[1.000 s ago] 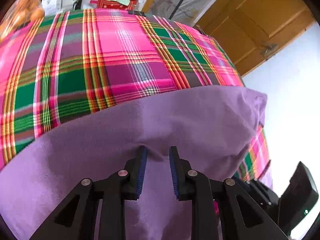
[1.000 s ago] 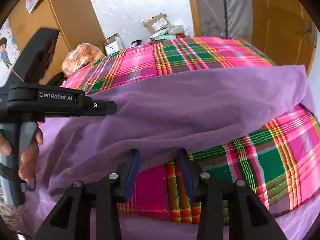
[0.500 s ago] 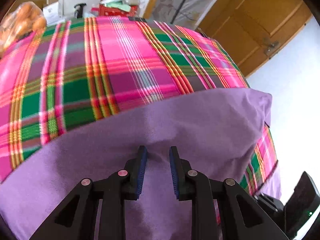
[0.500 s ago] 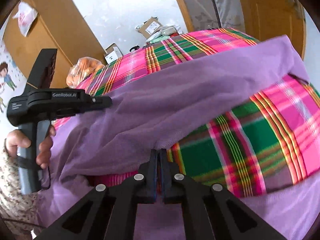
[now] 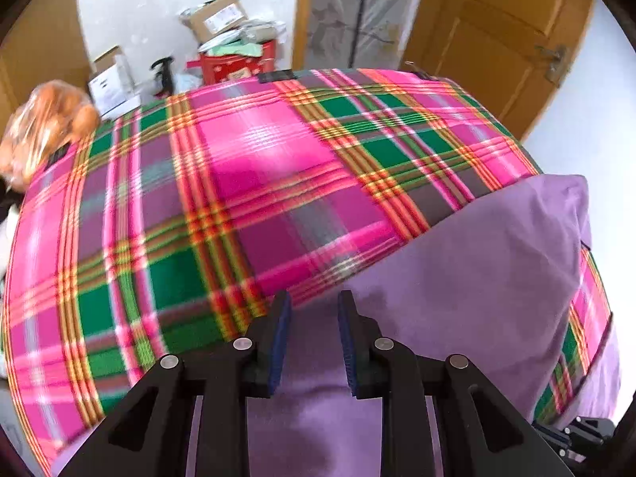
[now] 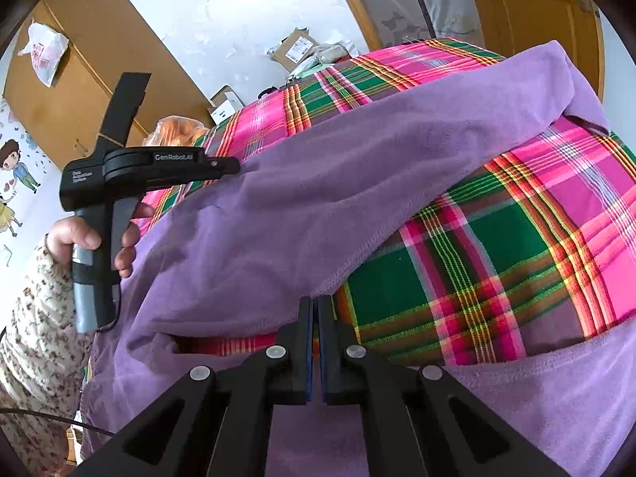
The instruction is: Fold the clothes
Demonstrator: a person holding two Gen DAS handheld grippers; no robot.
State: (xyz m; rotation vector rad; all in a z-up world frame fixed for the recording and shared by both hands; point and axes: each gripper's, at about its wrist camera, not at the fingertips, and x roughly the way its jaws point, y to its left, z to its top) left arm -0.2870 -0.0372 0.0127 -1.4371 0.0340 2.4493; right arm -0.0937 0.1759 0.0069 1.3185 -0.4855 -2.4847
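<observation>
A purple fleece garment (image 5: 497, 270) lies across a pink and green plaid blanket (image 5: 238, 183). My left gripper (image 5: 314, 306) hovers at the garment's edge. Its jaws are opening; cloth lies under the gap and the pads do not press on it. In the right wrist view the garment (image 6: 318, 183) is folded over in a broad band, with plaid blanket (image 6: 516, 246) showing below it. My right gripper (image 6: 315, 306) is shut on the hem of that fold. The left gripper (image 6: 236, 166) shows there too, held by a hand (image 6: 79, 234), with its tip at the cloth's far left.
An orange bag (image 5: 43, 127) sits at the blanket's far left corner. Cardboard boxes (image 5: 214, 20) and a red box (image 5: 234, 65) stand behind the blanket by the wall. A wooden door (image 5: 497, 20) is at the back right and a cupboard (image 6: 79, 79) at the left. A patterned sleeve (image 6: 35, 338) is at the lower left.
My right jaws have closed onto the garment's hem. My left gripper has slid left to the cloth's edge, so more plaid shows, and its jaws have widened a little.
</observation>
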